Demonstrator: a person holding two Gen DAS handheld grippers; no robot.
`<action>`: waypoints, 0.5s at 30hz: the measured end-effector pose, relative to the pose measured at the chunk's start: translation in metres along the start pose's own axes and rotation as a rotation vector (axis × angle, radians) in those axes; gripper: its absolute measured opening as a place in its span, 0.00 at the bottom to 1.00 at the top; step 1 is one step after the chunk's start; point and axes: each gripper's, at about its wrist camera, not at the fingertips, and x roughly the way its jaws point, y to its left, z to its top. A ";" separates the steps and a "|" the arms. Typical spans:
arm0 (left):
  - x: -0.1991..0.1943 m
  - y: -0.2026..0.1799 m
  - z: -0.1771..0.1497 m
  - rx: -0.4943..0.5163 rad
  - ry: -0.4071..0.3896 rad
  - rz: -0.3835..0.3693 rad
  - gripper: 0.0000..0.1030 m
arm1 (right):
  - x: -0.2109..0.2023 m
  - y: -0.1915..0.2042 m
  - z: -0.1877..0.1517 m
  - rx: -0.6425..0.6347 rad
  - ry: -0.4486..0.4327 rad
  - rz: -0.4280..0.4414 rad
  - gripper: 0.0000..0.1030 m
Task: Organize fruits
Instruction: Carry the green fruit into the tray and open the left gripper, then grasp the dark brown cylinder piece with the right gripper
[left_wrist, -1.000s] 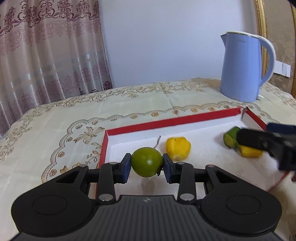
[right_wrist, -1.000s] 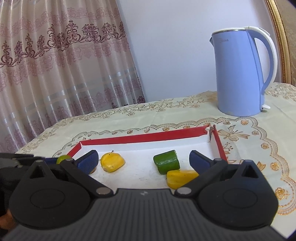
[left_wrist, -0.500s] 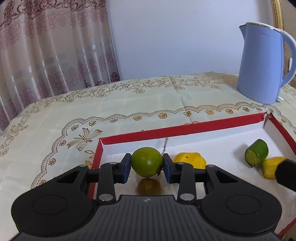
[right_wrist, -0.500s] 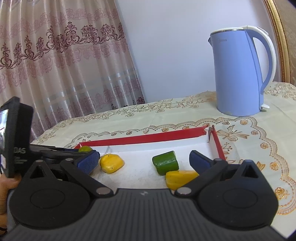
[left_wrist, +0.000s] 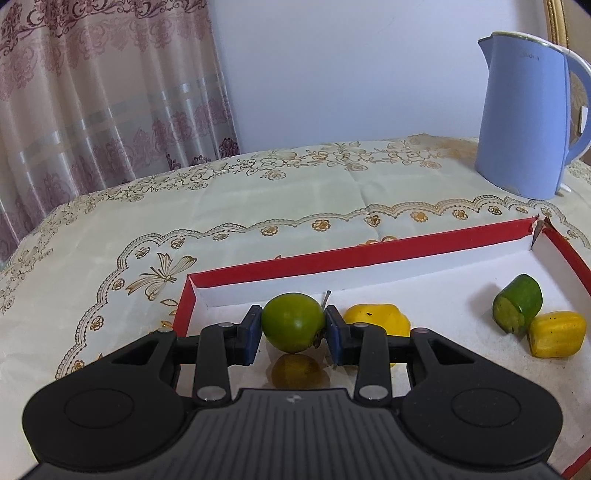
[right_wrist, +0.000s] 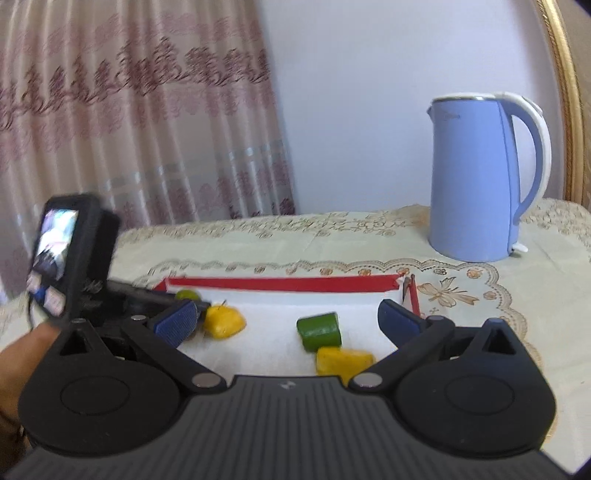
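My left gripper (left_wrist: 293, 334) is shut on a round green fruit (left_wrist: 293, 321) and holds it low over the left end of the red-rimmed white tray (left_wrist: 354, 258). A yellow fruit (left_wrist: 380, 319) lies just right of it. A green cut piece (left_wrist: 517, 308) and a yellow piece (left_wrist: 556, 332) lie at the tray's right. My right gripper (right_wrist: 291, 319) is open and empty above the tray (right_wrist: 280, 283). In its view I see the green piece (right_wrist: 319, 330), the yellow piece (right_wrist: 343, 362), the yellow fruit (right_wrist: 224, 321) and the held green fruit (right_wrist: 186, 294).
A blue electric kettle (left_wrist: 532, 118) stands on the floral tablecloth (left_wrist: 258, 206) behind the tray's right end, also in the right wrist view (right_wrist: 480, 177). A patterned curtain (left_wrist: 103, 92) hangs at the back left. The left gripper's body and the hand holding it (right_wrist: 66, 258) fill the right view's left.
My left gripper has risen and pulled back with the green fruit, which now hangs above its shadow. My right gripper has lifted and drawn back, out of the left view.
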 end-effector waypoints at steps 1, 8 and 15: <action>0.000 0.000 0.000 -0.002 0.001 -0.001 0.34 | -0.005 0.003 -0.002 -0.028 0.001 -0.010 1.00; -0.007 0.004 0.001 -0.003 -0.020 0.016 0.49 | -0.038 0.023 -0.033 -0.164 0.038 -0.039 1.00; -0.045 0.016 -0.003 -0.025 -0.105 0.070 0.70 | -0.046 0.030 -0.055 -0.202 0.109 -0.064 1.00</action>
